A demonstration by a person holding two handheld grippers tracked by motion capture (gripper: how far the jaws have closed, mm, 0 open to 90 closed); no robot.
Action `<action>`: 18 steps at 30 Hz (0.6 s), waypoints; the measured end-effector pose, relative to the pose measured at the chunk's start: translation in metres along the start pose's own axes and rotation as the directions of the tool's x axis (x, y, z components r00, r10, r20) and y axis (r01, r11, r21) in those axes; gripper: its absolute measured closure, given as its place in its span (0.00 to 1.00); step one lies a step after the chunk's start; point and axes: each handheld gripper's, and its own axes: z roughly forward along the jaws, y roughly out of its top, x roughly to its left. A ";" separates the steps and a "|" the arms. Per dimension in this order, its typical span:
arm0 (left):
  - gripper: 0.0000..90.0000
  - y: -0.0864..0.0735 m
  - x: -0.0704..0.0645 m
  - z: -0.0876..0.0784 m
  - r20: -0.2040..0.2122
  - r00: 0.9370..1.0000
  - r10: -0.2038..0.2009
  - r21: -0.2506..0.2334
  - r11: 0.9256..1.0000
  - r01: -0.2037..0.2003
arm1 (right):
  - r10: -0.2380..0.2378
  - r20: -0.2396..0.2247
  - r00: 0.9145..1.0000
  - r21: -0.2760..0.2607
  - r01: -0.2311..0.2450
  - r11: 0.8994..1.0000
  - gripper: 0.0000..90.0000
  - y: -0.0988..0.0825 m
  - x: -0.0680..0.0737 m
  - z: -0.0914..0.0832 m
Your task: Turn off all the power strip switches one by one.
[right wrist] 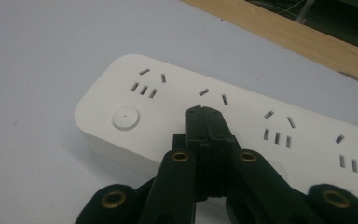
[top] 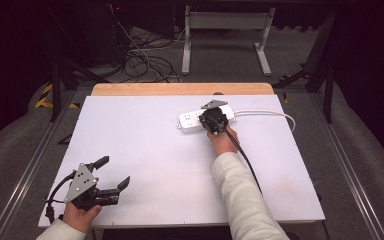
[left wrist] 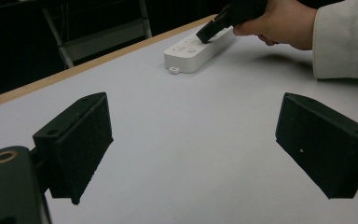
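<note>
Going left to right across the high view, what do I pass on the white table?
Left gripper, near the front left corner → bare white table → power strip → right gripper, over the strip → white cord.

high view: from above the near edge, looks forward and down on the whole white table (top: 145, 150).
left gripper view: low at the near left, faces far right across the table.
right gripper view: very near, looks down on the power strip (right wrist: 242, 116).
shared: the power strip, in all three views; the right hand (left wrist: 279, 21), in high and left gripper views.
</note>
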 end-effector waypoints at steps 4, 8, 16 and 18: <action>0.12 0.000 0.000 0.000 0.000 1.000 0.001 0.002 1.000 -0.001 | 0.002 -0.002 1.000 -0.003 -0.002 1.000 1.00 -0.001 0.000 0.000; 0.12 0.000 0.000 0.000 -0.001 1.000 0.001 0.002 1.000 -0.001 | 0.006 0.004 1.000 -0.009 -0.006 1.000 1.00 -0.002 0.001 0.000; 0.12 0.000 0.001 0.000 -0.001 1.000 -0.008 0.002 1.000 0.008 | -0.015 0.020 1.000 0.011 0.015 1.000 1.00 0.006 0.006 -0.006; 0.12 -0.001 0.001 0.001 0.000 1.000 -0.017 0.002 1.000 0.017 | 0.018 0.005 1.000 -0.044 -0.018 0.999 1.00 0.009 0.004 -0.012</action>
